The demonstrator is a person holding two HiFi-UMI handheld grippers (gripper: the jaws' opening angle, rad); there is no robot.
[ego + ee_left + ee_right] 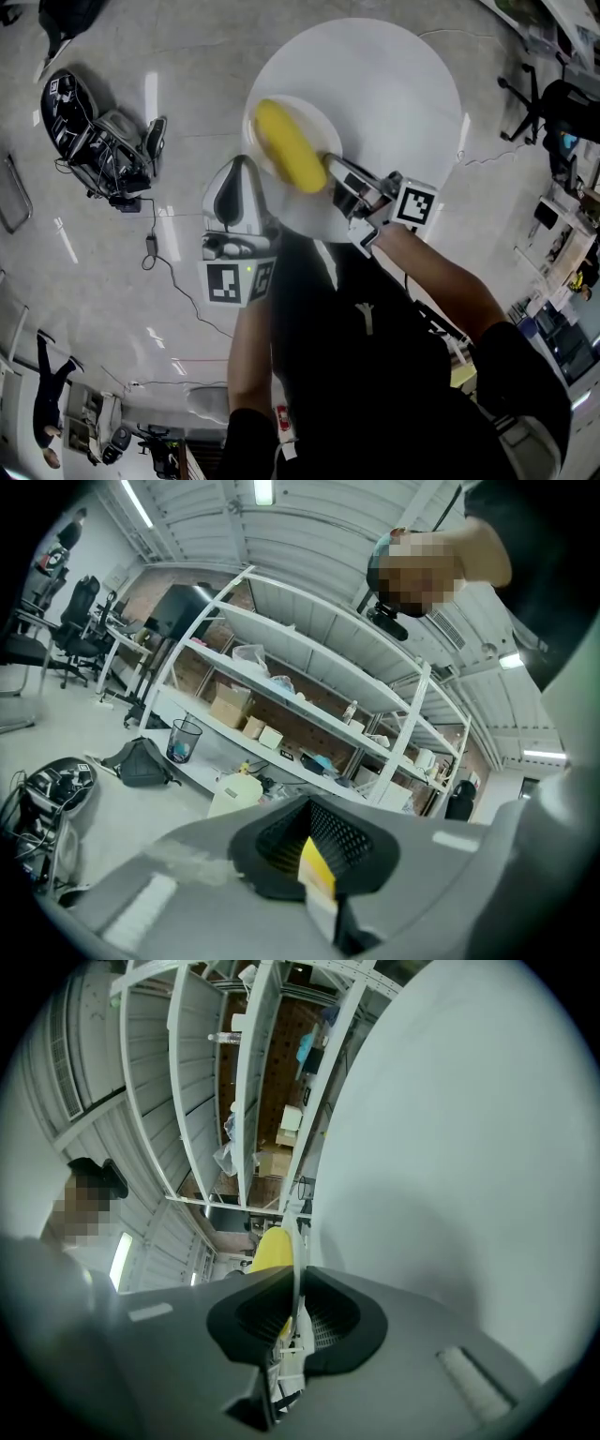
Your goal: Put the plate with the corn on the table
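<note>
A white plate [317, 116] bearing a yellow corn cob [291, 146] hangs over the near edge of the round white table [394, 75]. My left gripper [247, 169] is shut on the plate's left rim; in its own view a bit of yellow corn [317, 859] and white plate edge [324, 909] show between the black pads of this gripper [314, 869]. My right gripper [334, 169] is shut on the plate's right rim. In the right gripper view the thin rim [298, 1260] runs between the closed jaws of this gripper [292, 1309], with the corn [272, 1249] to the left and the table top [450, 1147] to the right.
A black bag with gear [94, 131] and a cable [155, 248] lie on the floor at the left. An office chair [539, 94] stands right of the table. White shelving [309, 696] and a mesh bin [185, 740] are behind. A person [47, 403] stands at the lower left.
</note>
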